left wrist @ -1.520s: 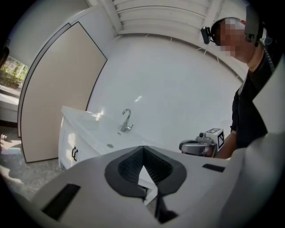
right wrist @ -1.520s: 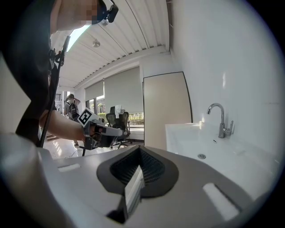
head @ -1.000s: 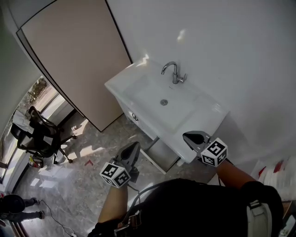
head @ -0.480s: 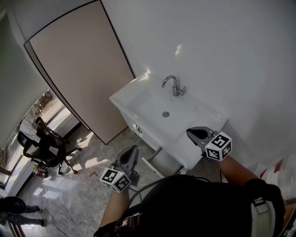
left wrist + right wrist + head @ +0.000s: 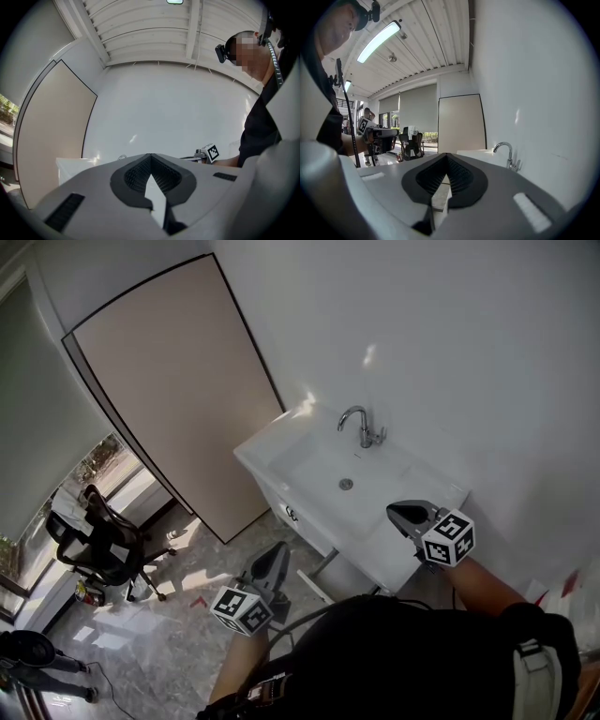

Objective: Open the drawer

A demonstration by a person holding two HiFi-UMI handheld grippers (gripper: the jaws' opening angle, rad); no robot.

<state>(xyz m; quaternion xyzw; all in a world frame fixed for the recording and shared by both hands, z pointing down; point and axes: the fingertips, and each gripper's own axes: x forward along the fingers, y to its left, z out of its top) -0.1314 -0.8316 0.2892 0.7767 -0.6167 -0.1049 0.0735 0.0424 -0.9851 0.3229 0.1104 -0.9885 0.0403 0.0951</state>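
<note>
The drawer [image 5: 285, 506] sat in the white front of the cabinet under the sink [image 5: 270, 454], its small dark knob [image 5: 292, 514] facing the floor side where the person stood. From the head view it looked flush with the cabinet, so I judged it not yet opened, though the steep angle left that uncertain.

Both tongs were clenched on nothing. The left tongs [image 5: 278, 550] hung low over the floor in front of the cabinet, near the knob but apart from it. Their own view showed the ribbed pads meeting at the tip with only wall behind. The right tongs [image 5: 395, 512] were held higher, over the near right corner of the counter, also tip to tip and empty, aimed along the wall past the faucet [image 5: 362, 426].

Neither touched the cabinet. The left tongs were probably the working ones, since they were the nearer to the knob, but they would have to part before they could take it. The right tongs seemed merely kept clear, out of the drawer's path.

A tall beige panel [image 5: 178, 381] stood beside the sink, and a chair [image 5: 105, 542] was well off to the left.
</note>
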